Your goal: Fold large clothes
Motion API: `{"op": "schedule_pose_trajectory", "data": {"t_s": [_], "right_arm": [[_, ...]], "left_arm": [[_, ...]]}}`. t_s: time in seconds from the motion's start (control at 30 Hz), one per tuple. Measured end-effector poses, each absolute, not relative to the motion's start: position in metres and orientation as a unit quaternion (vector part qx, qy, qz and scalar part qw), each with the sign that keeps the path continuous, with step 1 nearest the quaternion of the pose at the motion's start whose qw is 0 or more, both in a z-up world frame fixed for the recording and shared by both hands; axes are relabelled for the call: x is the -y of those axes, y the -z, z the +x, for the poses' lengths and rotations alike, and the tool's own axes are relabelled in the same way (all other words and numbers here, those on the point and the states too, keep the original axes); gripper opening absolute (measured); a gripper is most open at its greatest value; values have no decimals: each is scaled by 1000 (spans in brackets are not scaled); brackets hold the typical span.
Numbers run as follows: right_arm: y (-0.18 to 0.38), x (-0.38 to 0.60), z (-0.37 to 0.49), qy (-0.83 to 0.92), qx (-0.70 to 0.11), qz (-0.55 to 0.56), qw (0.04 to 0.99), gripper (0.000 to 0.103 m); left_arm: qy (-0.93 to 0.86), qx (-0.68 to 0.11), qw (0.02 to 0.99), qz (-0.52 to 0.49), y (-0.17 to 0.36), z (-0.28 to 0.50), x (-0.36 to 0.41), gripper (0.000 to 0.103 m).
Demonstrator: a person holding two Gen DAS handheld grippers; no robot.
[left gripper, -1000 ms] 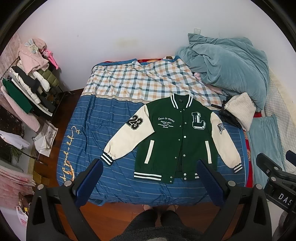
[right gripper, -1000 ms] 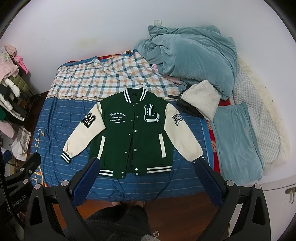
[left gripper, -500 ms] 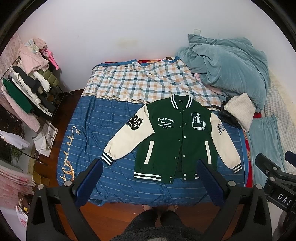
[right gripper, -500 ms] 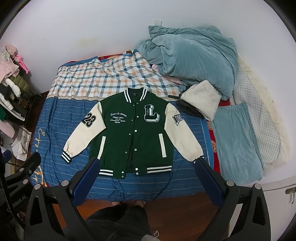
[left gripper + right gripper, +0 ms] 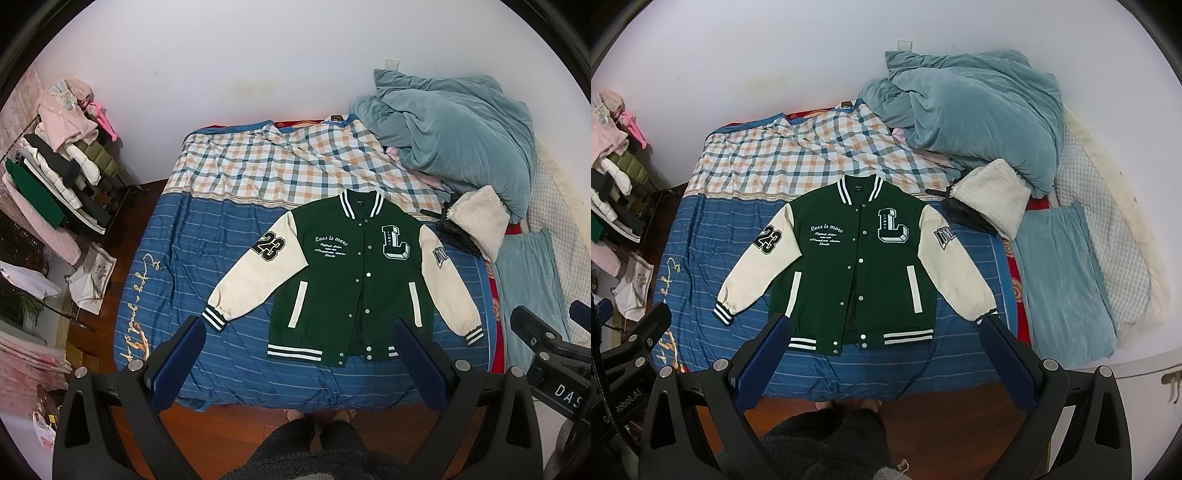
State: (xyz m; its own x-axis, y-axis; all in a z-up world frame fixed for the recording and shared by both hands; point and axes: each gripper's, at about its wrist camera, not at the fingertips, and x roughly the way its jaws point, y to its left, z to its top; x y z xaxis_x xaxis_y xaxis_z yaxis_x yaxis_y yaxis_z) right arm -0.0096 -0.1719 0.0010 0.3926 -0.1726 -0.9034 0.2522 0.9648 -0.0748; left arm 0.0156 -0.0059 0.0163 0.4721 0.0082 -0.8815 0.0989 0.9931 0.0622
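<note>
A green varsity jacket with cream sleeves lies flat and face up on the bed, collar toward the wall, sleeves spread out to both sides. It also shows in the right wrist view. My left gripper is open and empty, held high above the bed's near edge. My right gripper is open and empty too, at the same height. Neither touches the jacket. The right gripper's body shows at the right edge of the left wrist view.
The bed has a blue striped cover and a plaid sheet. A teal quilt, a white fluffy cushion and a teal pillow lie on the right. A clothes rack stands on the left. The person's feet are on the wooden floor.
</note>
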Motion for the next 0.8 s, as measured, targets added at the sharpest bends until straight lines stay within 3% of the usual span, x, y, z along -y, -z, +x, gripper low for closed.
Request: {"op": "schedule_pose_trajectory", "data": {"t_s": [0.8], "right_arm": [[-9, 174, -13, 127, -534, 37, 835, 103]], "left_arm": [[24, -509, 859, 55, -30, 19, 16, 103]]}}
